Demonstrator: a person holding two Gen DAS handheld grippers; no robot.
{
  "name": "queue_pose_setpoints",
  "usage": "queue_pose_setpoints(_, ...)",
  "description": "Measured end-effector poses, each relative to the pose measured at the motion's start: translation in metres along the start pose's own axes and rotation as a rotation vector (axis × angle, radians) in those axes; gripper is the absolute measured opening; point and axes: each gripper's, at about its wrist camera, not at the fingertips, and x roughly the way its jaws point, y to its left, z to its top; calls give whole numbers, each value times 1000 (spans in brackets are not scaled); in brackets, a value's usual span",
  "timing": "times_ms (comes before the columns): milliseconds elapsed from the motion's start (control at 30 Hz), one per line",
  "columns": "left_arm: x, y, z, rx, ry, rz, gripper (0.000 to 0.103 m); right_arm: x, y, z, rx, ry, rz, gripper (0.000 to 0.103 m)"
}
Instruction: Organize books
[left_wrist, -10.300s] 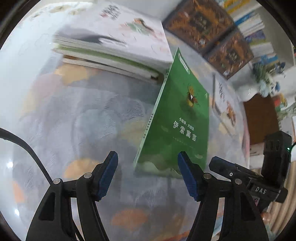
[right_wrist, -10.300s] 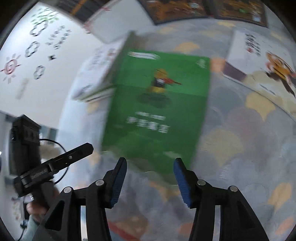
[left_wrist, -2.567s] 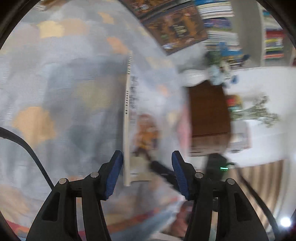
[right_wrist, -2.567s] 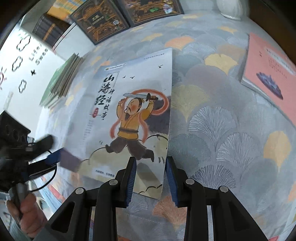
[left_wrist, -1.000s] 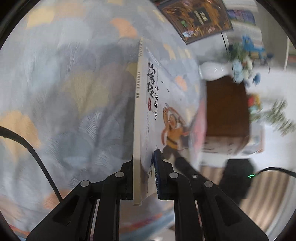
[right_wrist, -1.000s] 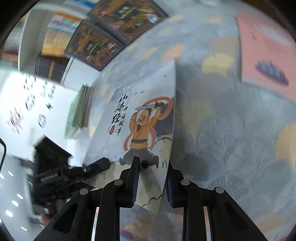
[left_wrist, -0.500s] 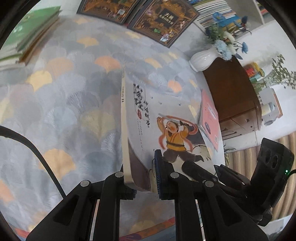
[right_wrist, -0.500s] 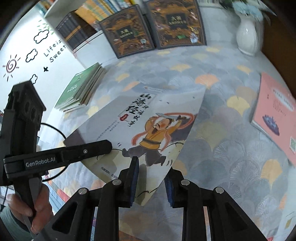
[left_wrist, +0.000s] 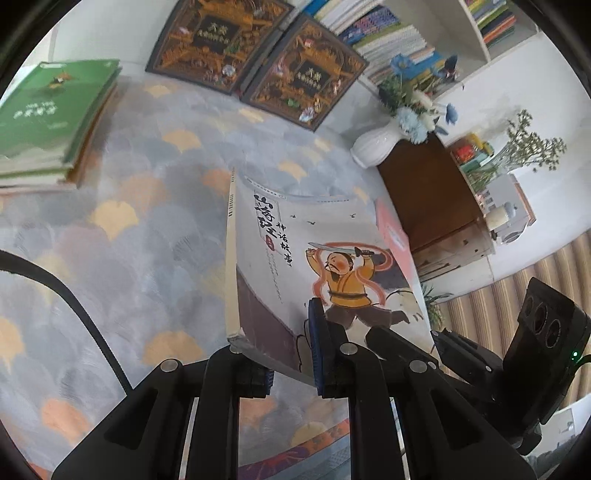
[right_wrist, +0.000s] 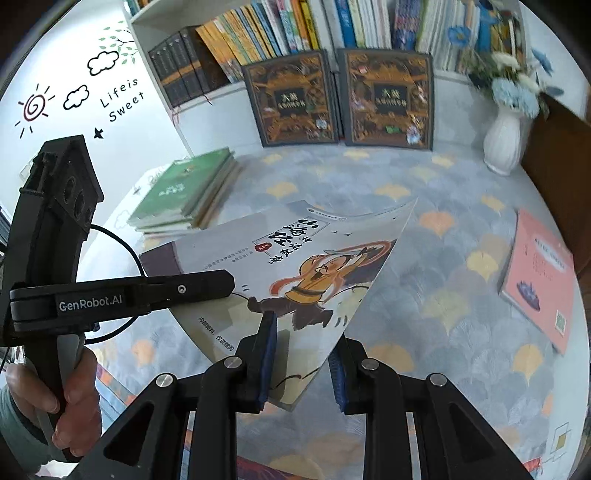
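Note:
A pale book with a sword-waving figure in yellow on its cover (left_wrist: 295, 251) (right_wrist: 295, 258) hangs tilted above the patterned cloth (right_wrist: 424, 295). My left gripper (left_wrist: 288, 360) is shut on its near edge by the spine, and the left gripper (right_wrist: 221, 284) also shows from the side with one finger over the cover. My right gripper (right_wrist: 301, 363) is shut on the near corner at the open-page side, and the right gripper (left_wrist: 406, 339) also shows at the lower right. A stack topped by a green book (left_wrist: 48, 110) (right_wrist: 184, 192) lies at the far left.
A pink book (right_wrist: 539, 280) (left_wrist: 393, 236) lies flat on the cloth at the right. Two dark ornate books (right_wrist: 295, 99) (right_wrist: 388, 99) lean against the bookshelf at the back. A white vase of blue flowers (right_wrist: 502, 144) stands beside a brown cabinet (left_wrist: 424, 199).
Both grippers, open around the book earlier, have shut on it and lifted it off the cloth. Over the last second it rose and rolled from on edge toward flat.

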Motion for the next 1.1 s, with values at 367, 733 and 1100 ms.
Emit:
queue_pose_setpoints(367, -86, 63, 38, -13, -136, 31, 12, 23, 92, 52, -46, -77, 69, 25)
queue_pose_setpoints(733, -142, 165, 72, -129, -238, 84, 12, 97, 192, 108, -161, -55, 149, 25)
queue_pose_setpoints(1100, -135, 232, 101, -217, -246, 76, 12, 167, 222, 144, -205, 10, 146, 26)
